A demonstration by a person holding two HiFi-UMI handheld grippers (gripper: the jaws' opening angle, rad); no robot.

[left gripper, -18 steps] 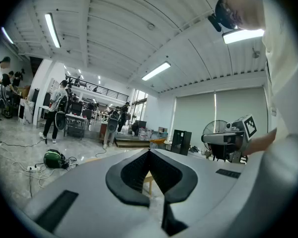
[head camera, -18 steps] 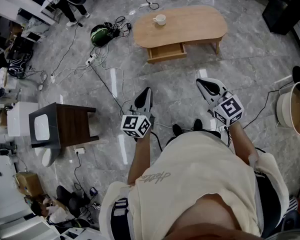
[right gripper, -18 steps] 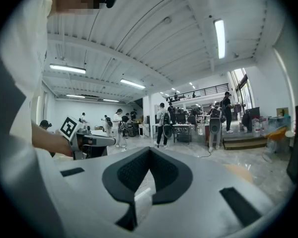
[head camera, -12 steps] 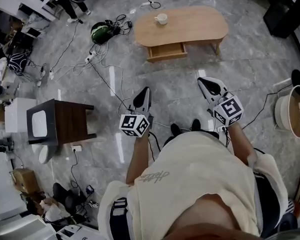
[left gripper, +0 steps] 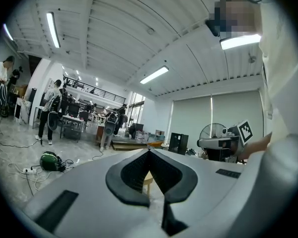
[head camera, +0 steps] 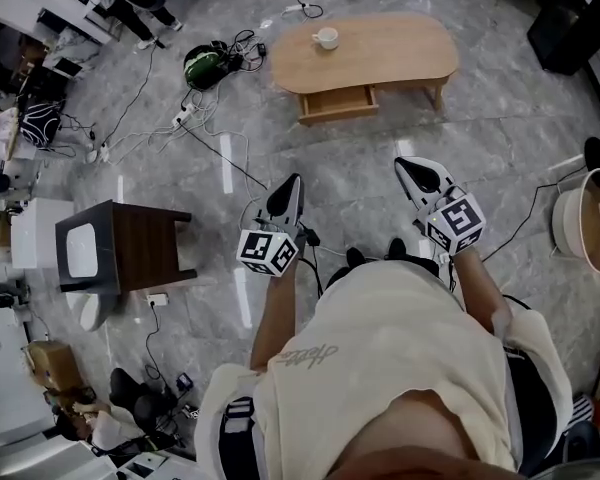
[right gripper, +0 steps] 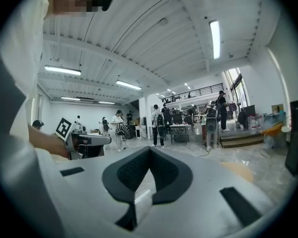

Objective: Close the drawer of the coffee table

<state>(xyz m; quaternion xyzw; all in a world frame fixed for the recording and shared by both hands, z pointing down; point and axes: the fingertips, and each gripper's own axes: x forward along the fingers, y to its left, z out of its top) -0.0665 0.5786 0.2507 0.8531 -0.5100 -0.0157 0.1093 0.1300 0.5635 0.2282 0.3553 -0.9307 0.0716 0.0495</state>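
— Gripper count and condition?
— Two. Left gripper (head camera: 289,184) (left gripper: 149,151): jaws closed tip to tip, gripping nothing. Right gripper (head camera: 411,169) (right gripper: 149,148): likewise closed, empty. Both held over the floor (head camera: 480,138), well apart from the coffee table (head camera: 400,53).

— Task items?
— One coffee table, oval wooden top. One drawer (head camera: 336,103), pulled out on the near side. One cup (head camera: 325,38) on the top, near the left end.

— Surface and room?
— Grey marbled tiles; cables (head camera: 210,133) strewn at left. One dark side table (head camera: 130,248). Open hall, ribbed white ceiling (right gripper: 154,43), several people (right gripper: 159,125) standing.
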